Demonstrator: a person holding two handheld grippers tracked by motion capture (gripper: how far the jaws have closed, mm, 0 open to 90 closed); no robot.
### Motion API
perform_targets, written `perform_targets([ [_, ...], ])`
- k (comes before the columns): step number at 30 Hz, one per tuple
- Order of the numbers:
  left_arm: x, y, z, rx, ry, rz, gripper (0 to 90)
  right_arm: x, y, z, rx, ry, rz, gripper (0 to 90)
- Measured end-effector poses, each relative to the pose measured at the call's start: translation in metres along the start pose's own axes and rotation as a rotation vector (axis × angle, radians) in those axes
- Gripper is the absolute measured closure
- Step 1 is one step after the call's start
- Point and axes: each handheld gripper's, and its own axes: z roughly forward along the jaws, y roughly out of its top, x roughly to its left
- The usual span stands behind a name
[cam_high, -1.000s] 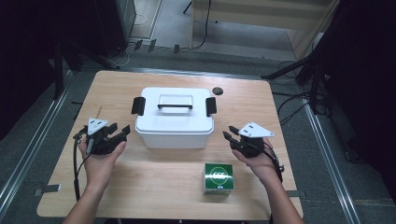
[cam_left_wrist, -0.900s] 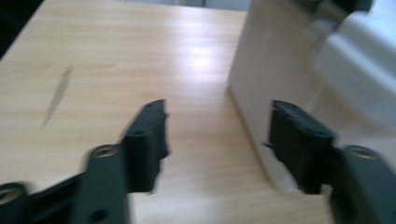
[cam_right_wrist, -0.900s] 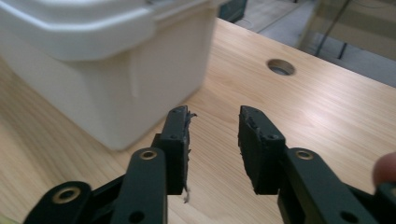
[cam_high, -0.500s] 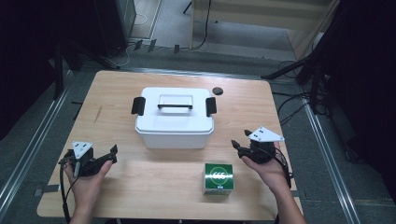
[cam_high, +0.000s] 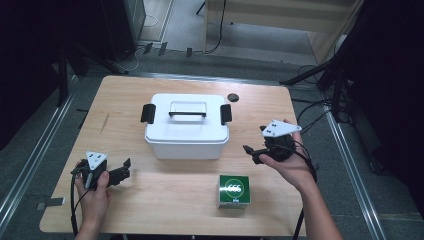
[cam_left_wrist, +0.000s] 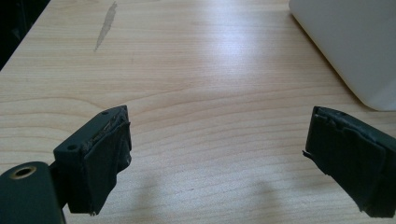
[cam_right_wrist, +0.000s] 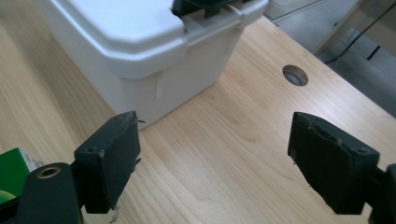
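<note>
- Both hands have pulled back from the white lidded box since a second ago: my left tool now sits low near the surface's front-left edge, and my right tool hangs just off the box's right end.
- Jaws on both tools have just been opening; each pair stands spread with nothing between.
- Box remains mid-surface, lid on, black latches at both ends.
- Green carton rests in front of the box, near my right tool.
- I judge the next grasp not yet begun.
</note>
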Motion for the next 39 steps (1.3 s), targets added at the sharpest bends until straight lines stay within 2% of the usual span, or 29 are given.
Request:
perform_targets([
  [1,0.001,0.0,0.0,-0.003,-0.001,-0.001,7.7,0.0,0.012,0.001,0.039,0.01,-0.036,16.9],
  [4,0.001,-0.001,-0.001,-0.008,0.007,-0.008,7.8,-0.001,0.023,0.003,0.06,0.021,-0.054,16.9],
  [6,0.0,-0.002,-0.002,-0.012,0.01,-0.009,7.8,-0.005,0.031,0.005,0.076,0.056,-0.06,17.6],
  [8,0.0,-0.002,-0.002,-0.006,0.004,0.002,7.8,-0.007,0.042,0.007,0.104,0.078,-0.088,19.9],
  [10,0.0,-0.002,-0.002,-0.007,0.006,0.001,7.8,-0.009,0.057,0.011,0.146,0.11,-0.148,20.6],
  [12,0.0,-0.002,-0.001,-0.01,0.013,0.001,7.8,-0.009,0.06,0.012,0.152,0.118,-0.162,20.7],
  [13,0.0,-0.002,-0.001,-0.011,0.023,0.007,7.8,-0.008,0.066,0.014,0.161,0.129,-0.183,20.9],
  [14,-0.001,-0.003,-0.002,-0.015,0.033,0.021,7.9,-0.005,0.075,0.019,0.173,0.149,-0.231,27.5],
  [17,-0.001,-0.004,-0.002,-0.018,0.039,0.04,7.8,-0.001,0.084,0.028,0.211,0.184,-0.276,27.8],
  [19,0.001,-0.004,-0.002,-0.011,0.036,0.047,7.8,-0.001,0.088,0.032,0.225,0.196,-0.288,27.9],
  [20,0.001,-0.004,-0.001,-0.01,0.036,0.042,7.8,0.0,0.094,0.039,0.252,0.21,-0.299,28.5],
  [25,0.001,-0.003,0.003,-0.002,0.031,0.039,7.8,0.002,0.109,0.048,0.297,0.244,-0.324,33.7],
  [26,0.001,-0.003,0.003,-0.002,0.031,0.041,7.8,0.002,0.113,0.049,0.305,0.249,-0.334,35.6],
  [30,0.003,-0.002,0.004,-0.002,0.022,0.029,7.8,0.008,0.134,0.055,0.331,0.22,-0.396,47.4],
  [33,0.004,-0.003,0.004,-0.001,0.018,0.025,7.8,0.01,0.141,0.057,0.335,0.235,-0.404,49.6],
  [35,0.002,-0.003,0.003,-0.003,0.02,0.041,7.8,0.014,0.149,0.061,0.338,0.253,-0.421,52.4],
  [39,0.0,-0.004,0.004,-0.002,0.022,0.056,7.8,0.02,0.16,0.07,0.377,0.262,-0.463,54.7],
])
